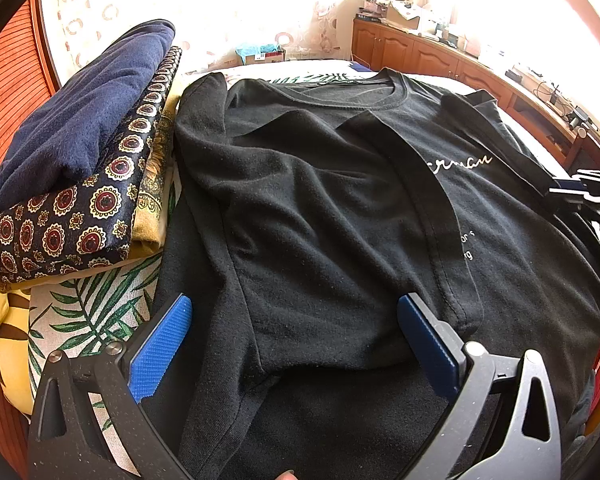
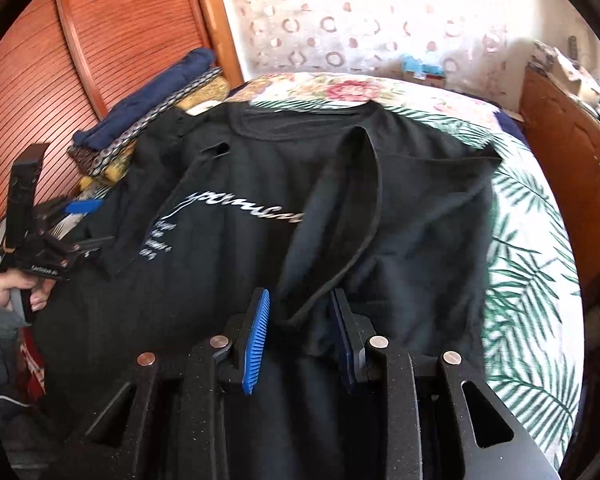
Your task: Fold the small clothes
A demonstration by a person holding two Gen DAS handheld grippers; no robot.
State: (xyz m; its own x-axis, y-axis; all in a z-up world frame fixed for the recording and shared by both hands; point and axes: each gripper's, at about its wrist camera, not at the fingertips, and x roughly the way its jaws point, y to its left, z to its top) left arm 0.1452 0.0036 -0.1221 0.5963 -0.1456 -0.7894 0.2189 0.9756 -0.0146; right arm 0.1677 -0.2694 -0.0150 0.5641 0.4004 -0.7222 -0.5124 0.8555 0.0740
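A black T-shirt [image 1: 320, 208] with white script lettering lies spread on the bed, its left side folded inward over the chest. My left gripper [image 1: 294, 312] is open, its blue pads wide apart just above the folded part. In the right wrist view the same T-shirt [image 2: 236, 184] lies below. My right gripper [image 2: 300, 302] is partly closed around a raised fold of the shirt's right sleeve hem [image 2: 364, 216], which stands up between the pads. The left gripper [image 2: 80, 206] shows at the left edge of that view.
A stack of folded clothes [image 1: 72, 160], navy on top with a patterned piece below, sits to the left of the shirt, also in the right wrist view [image 2: 148, 112]. The bed cover [image 2: 532, 280] has a green leaf print. A wooden cabinet [image 1: 440, 56] stands behind.
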